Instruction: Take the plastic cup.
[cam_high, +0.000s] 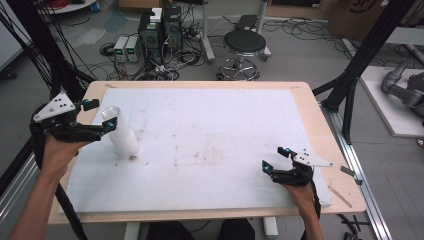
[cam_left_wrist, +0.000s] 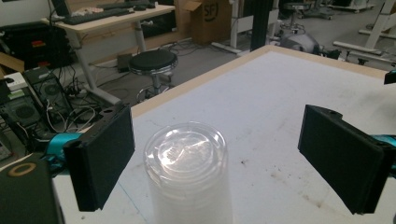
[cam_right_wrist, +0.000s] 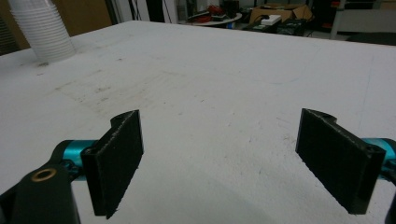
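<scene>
Left gripper (cam_high: 104, 114) at stack of clear plastic cups (cam_high: 122, 132), near left edge of white board (cam_high: 225, 120). Jaws spread wide, one each side of stack's top, neither pad pressing on it; gap visible on both sides in left gripper view. Held by left hand (cam_high: 57, 150), forearm coming in from bottom left. Grey three-cornered plate on top of gripper, just left of stack.

Stack of cups upside down, closed bases up, leaning slightly in high view, standing on white board close to its left edge. Same stack (cam_left_wrist: 189, 172) in left gripper view dead centre between black pads, top ring clear and glossy. Same stack (cam_right_wrist: 42, 30) in right gripper view at far upper left, well apart from right gripper.

Faint brown smudges on white board right of stack, toward middle.

Right gripper (cam_high: 276, 159) far right of stack, near lower right corner of white board, low over surface. Jaws spread wide, nothing between, bare board seen between pads in right gripper view. Held by right hand (cam_high: 295, 187).

Black stool (cam_high: 244, 45) on floor beyond wooden table (cam_high: 310, 110), well behind and right of stack.
</scene>
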